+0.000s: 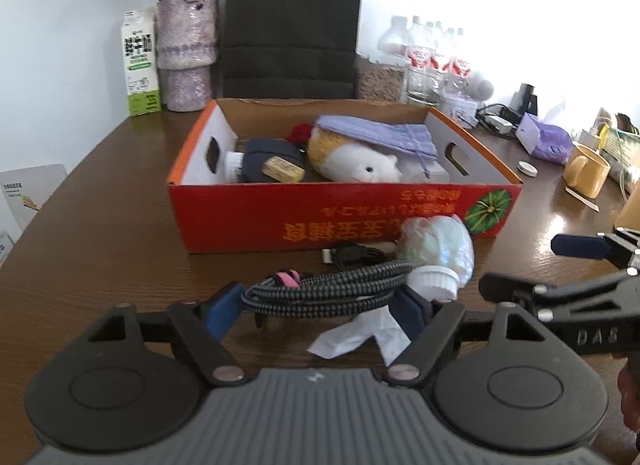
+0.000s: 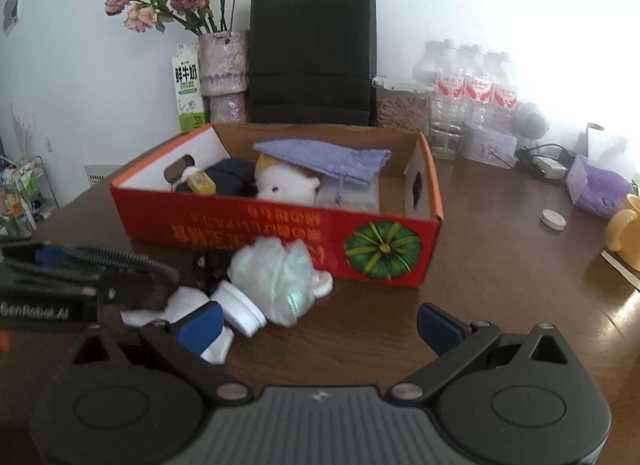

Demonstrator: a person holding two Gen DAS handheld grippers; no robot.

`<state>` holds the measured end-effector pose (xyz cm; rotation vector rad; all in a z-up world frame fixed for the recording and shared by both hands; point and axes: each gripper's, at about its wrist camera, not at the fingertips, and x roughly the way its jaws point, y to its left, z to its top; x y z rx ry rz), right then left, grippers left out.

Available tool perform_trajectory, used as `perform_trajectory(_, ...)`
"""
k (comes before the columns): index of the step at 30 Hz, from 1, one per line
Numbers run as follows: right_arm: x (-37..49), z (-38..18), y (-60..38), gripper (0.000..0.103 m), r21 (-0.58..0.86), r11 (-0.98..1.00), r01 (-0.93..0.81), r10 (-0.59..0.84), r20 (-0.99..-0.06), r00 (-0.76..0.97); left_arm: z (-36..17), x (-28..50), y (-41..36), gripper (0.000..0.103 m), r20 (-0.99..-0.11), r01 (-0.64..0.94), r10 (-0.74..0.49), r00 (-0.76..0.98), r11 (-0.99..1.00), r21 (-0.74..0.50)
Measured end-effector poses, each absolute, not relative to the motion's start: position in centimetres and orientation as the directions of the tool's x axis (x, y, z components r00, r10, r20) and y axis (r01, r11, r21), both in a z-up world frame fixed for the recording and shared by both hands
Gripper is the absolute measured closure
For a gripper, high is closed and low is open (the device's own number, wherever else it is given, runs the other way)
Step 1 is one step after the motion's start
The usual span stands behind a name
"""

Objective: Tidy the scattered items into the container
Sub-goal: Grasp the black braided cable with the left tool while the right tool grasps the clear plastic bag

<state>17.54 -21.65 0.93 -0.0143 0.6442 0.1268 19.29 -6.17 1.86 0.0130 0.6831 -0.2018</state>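
Picking-up step: left gripper (image 1: 320,311) clamped on the braided cable (image 1: 326,285), low centre of frame, just off the desk (image 1: 100,249). Right gripper (image 2: 318,323) spread wide, empty. Next: lift over the red box (image 1: 344,209) wall, then drop inside.

Brown wood-grain table (image 2: 500,265). Pale wall (image 2: 80,65) behind it, plain. Strong white glare from the right washes out that side, window itself not discernible. Along the wall: black paper bag (image 2: 312,53), vase (image 2: 223,73) of dried roses, milk carton (image 2: 188,89), water bottles (image 2: 472,85). Wire rack (image 2: 24,193) far left.
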Motion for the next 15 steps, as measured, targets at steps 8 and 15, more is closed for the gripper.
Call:
perform_trajectory(8,20.2,1.2,-19.7,0.000,0.021,0.993,-0.118,0.106,-0.610,0.785,2.1,19.2,-4.4,0.024,-0.611,0.177,-0.175,0.772,0.983,-0.057)
perform_trajectory(15,22.3,0.0,-18.9,0.005,0.039,0.994,-0.102,0.103,-0.640,0.761,2.4,19.3,-3.1,0.024,-0.597,0.159,-0.164,0.786,0.985,-0.063)
